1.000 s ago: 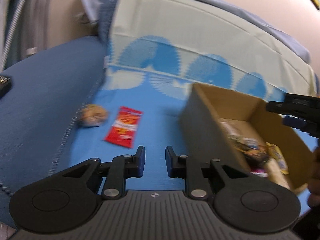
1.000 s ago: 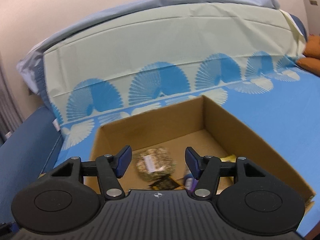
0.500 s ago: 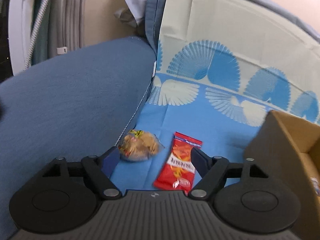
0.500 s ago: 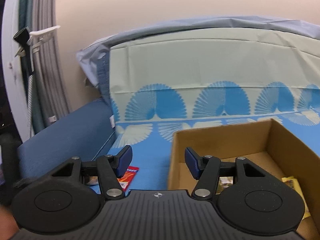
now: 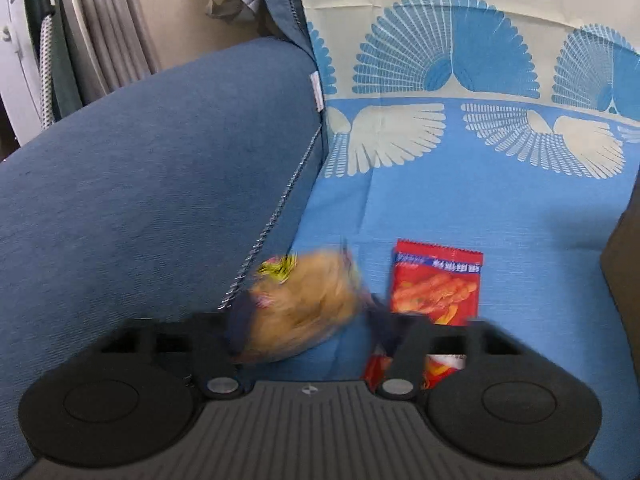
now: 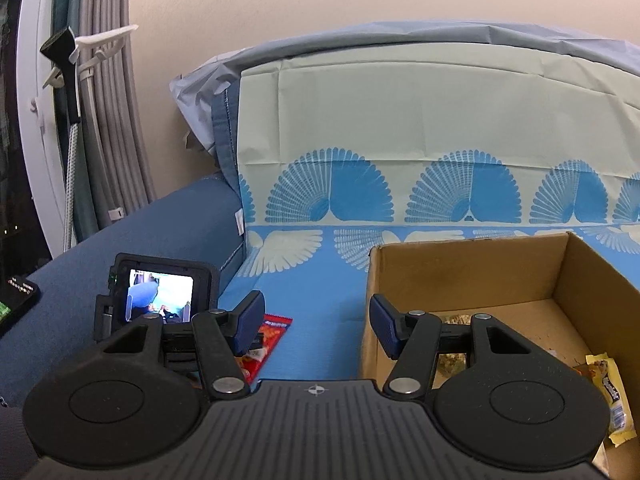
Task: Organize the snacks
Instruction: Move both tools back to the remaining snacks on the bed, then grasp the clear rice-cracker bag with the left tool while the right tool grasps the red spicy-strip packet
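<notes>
A round tan bun in a clear wrapper (image 5: 304, 304) lies on the blue sheet against the sofa arm. My left gripper (image 5: 308, 326) is open, with the bun between its blurred fingers. A red snack packet (image 5: 438, 286) lies just right of the bun, partly under the right finger; it also shows in the right wrist view (image 6: 270, 340). My right gripper (image 6: 318, 320) is open and empty, above the left edge of the cardboard box (image 6: 472, 256). The box holds a granola-like pack (image 6: 452, 358) and a yellow bar (image 6: 610, 394).
A dark blue sofa arm (image 5: 140, 184) rises at the left. A blue and cream fan-patterned sheet (image 5: 480, 184) covers the seat and backrest. The left gripper's camera housing (image 6: 160, 292) sits at the left of the right wrist view. Grey curtains (image 6: 104, 128) hang far left.
My left gripper moved forward and down around the bun. My right gripper swung a little further left, so the box now sits to its right.
</notes>
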Demonstrator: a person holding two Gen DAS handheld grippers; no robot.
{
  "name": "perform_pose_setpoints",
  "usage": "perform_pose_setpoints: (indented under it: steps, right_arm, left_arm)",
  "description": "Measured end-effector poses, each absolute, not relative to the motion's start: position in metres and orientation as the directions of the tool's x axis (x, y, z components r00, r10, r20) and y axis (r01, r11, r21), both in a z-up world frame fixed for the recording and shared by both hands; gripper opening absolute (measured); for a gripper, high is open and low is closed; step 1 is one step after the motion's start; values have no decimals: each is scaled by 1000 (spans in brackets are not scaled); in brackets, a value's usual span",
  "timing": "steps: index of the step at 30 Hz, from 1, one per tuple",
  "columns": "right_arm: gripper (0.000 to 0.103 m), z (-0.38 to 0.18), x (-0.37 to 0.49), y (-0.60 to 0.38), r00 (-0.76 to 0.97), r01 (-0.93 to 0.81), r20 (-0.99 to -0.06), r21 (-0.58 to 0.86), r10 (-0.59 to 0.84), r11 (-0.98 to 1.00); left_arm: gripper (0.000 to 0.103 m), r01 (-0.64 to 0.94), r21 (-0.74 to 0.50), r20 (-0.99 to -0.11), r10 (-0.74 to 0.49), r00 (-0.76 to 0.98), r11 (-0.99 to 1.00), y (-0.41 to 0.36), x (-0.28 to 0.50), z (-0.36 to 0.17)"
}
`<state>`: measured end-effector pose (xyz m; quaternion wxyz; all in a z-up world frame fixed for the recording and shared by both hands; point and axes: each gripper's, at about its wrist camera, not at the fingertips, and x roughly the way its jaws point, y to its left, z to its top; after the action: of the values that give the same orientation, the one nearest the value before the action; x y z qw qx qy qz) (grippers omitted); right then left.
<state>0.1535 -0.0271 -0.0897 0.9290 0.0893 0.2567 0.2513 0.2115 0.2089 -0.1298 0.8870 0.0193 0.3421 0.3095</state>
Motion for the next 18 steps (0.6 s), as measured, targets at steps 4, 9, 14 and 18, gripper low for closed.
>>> perform_pose_setpoints:
  steps: [4,9,14,18]
  right_arm:
    - [60,-89,154,-23,743,-423,-433,287,510,860]
    - [60,-84,149,-16,747,-438,-421,271,515,857]
    - [60,-76,139,-7,745,-460,-400,271,533,846]
    - [60,-77,130,1,736,-472,-400,275,546,838]
  left_arm:
    - [51,-491,171,-611,483,627,854,207,167,-119]
    - [51,-462,56,-651,383,655,885,189,99,-105]
    - [53,-437,-61,-626,307,717,898,179,51,-97]
    - [53,-456,-76,-652,302,696,887,180,55,-105]
